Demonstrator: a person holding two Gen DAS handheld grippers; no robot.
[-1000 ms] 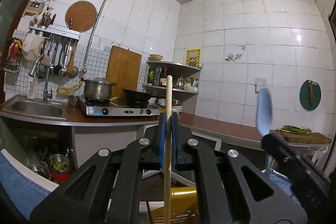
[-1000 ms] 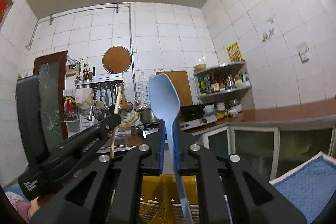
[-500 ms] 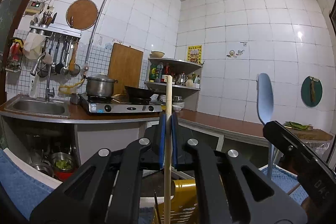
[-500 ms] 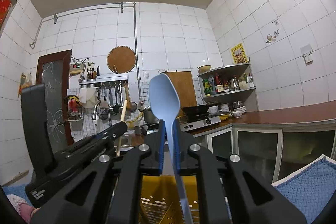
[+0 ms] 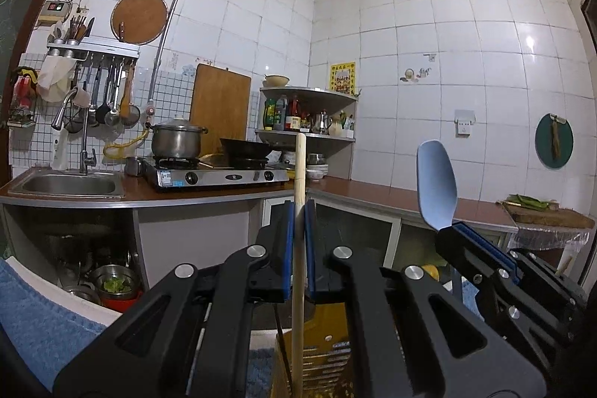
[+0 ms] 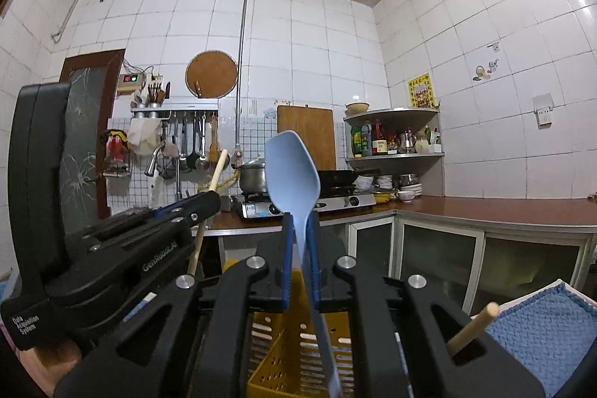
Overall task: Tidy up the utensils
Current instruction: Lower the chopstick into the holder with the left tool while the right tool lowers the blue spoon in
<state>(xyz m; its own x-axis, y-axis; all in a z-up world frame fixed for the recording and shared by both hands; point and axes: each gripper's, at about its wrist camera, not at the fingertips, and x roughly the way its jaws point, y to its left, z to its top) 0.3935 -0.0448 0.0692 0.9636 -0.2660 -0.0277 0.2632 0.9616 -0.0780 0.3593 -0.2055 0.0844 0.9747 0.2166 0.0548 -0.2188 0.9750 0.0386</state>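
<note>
Both grippers sank toward the yellow basket (image 6: 276,353), left gripper (image 5: 297,245) clamped on wooden stick (image 5: 299,230), right gripper (image 6: 299,260) on blue spoon (image 6: 291,170); we judged handles needed to stay vertical entering the slots.

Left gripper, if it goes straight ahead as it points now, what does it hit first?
Way looks free nearby; the left gripper aims at the cabinet front under the brown countertop, near the corner. Depth unclear.

A steel pot (image 5: 178,140) and a black wok (image 5: 246,149) sat on the gas stove (image 5: 216,176) on the far worktop (image 5: 209,193). Left of it lay the sink (image 5: 69,184); behind stood a wooden cutting board (image 5: 220,107). Bottles lined the corner shelf (image 5: 308,133).
</note>
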